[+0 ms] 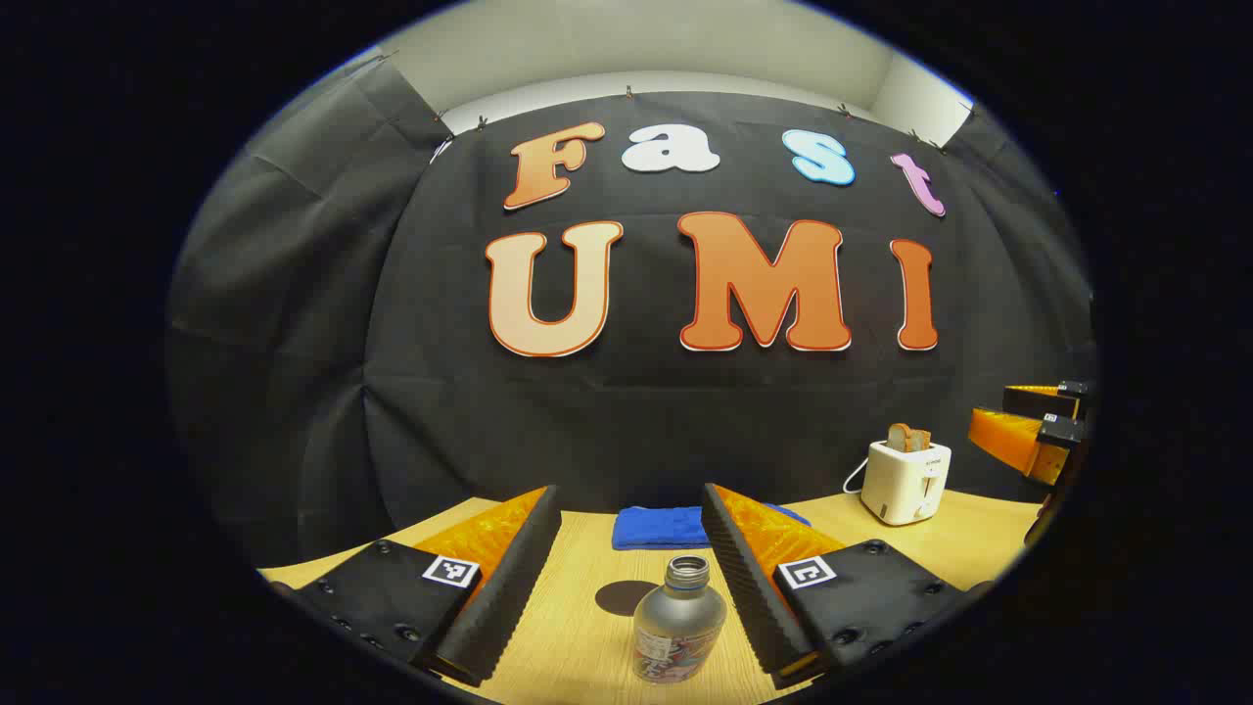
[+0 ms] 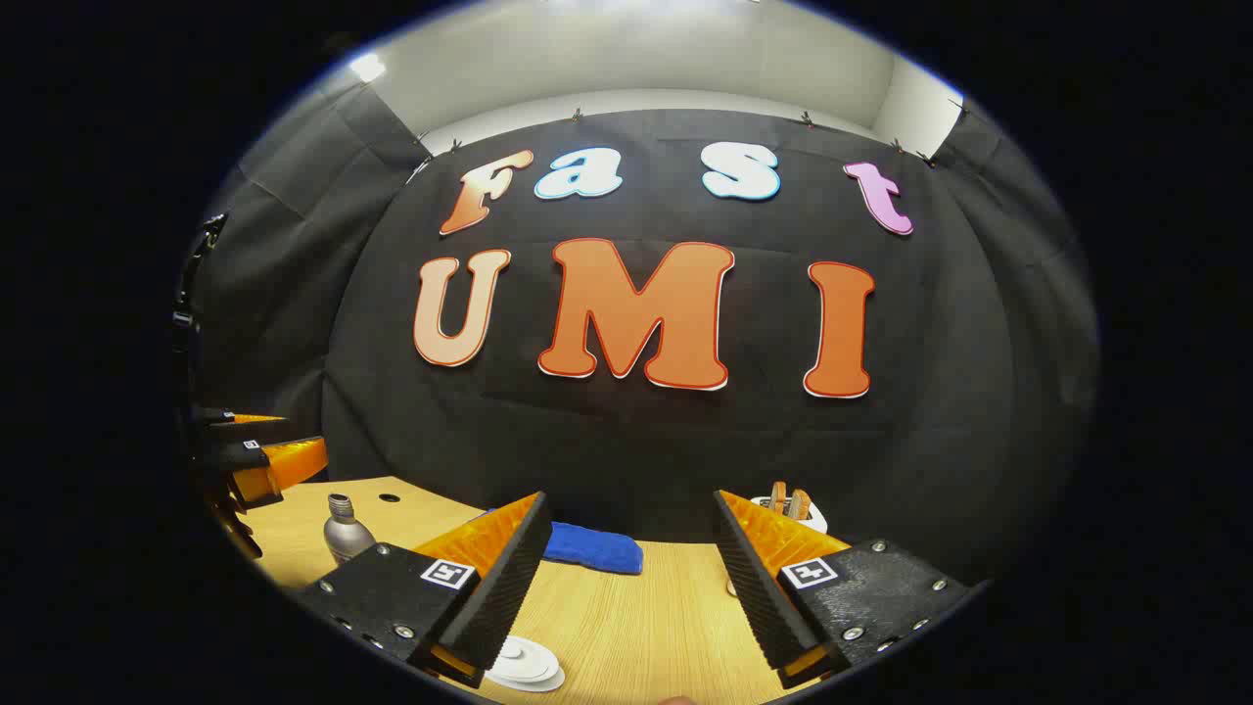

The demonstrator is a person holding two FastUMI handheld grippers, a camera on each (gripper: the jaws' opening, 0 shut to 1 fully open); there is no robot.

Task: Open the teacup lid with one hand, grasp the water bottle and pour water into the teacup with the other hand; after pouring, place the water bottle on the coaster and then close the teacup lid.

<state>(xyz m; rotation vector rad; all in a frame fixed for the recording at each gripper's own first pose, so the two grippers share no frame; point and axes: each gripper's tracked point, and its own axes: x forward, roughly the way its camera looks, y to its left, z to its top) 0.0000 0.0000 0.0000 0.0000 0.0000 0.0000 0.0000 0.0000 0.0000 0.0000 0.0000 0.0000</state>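
Observation:
A frosted water bottle (image 1: 678, 617) with its mouth uncapped stands upright on the wooden table, low between the fingers of my left gripper (image 1: 627, 490), which is open and not touching it. Just left of the bottle lies a dark round coaster (image 1: 625, 597). In the right gripper view the bottle (image 2: 345, 534) stands far left, below the left gripper (image 2: 303, 434). My right gripper (image 2: 627, 497) is open, holding nothing. A white round teacup lid (image 2: 526, 664) shows under its left finger; the cup beneath is hidden. The right gripper (image 1: 991, 411) hangs at the far right.
A folded blue cloth (image 1: 666, 527) lies at the back of the table against the wall. A white toaster (image 1: 905, 480) with bread in its slots stands at the back right. The same toaster (image 2: 788, 504) peeks out behind my right gripper's right finger.

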